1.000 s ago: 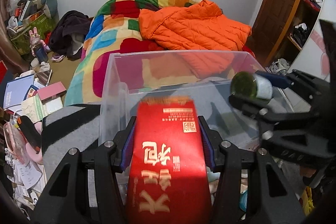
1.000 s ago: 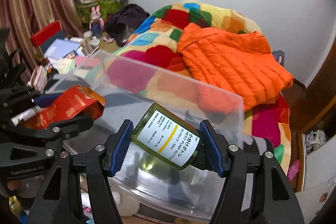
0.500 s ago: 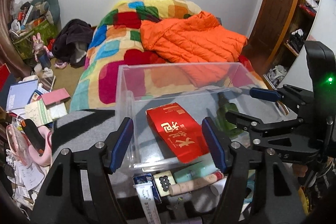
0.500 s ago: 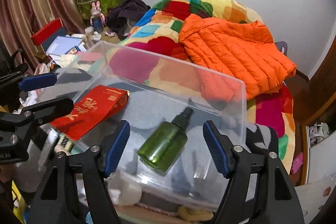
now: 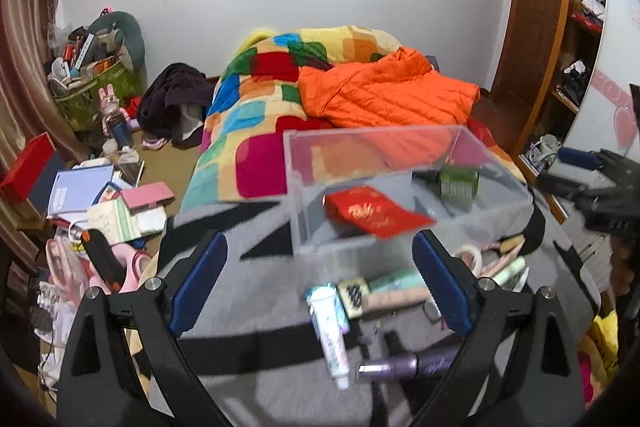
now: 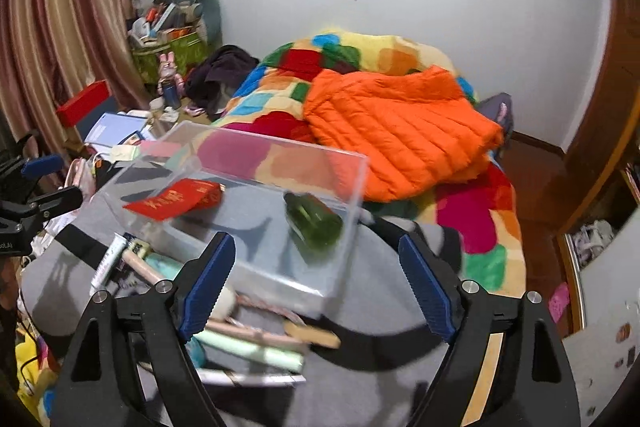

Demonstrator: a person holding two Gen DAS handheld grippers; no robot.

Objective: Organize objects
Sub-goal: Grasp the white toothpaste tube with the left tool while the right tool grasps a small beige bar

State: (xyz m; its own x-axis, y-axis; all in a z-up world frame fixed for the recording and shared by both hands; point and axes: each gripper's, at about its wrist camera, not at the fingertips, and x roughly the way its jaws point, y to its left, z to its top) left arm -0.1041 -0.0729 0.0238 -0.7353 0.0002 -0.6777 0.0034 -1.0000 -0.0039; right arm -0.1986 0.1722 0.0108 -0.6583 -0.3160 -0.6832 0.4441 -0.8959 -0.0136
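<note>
Now the clear plastic box (image 5: 400, 187) sits on the grey-and-black striped cloth (image 5: 248, 291). Inside it, a red packet with gold lettering (image 5: 372, 213) lies flat toward its left side, and a dark green bottle (image 6: 314, 223) lies on its side toward the right wall. Just in front of the box, tubes and small toiletries crowd the cloth: a white tube (image 5: 330, 327), a pale green tube (image 6: 248, 347), a purple tube (image 5: 412, 367). Behind the box an orange puffer jacket (image 6: 396, 131) rests on a patchwork quilt (image 5: 256, 131). My left gripper (image 5: 316, 283) and right gripper (image 6: 316, 277) are both opening, jaws wide, nothing between them.
</note>
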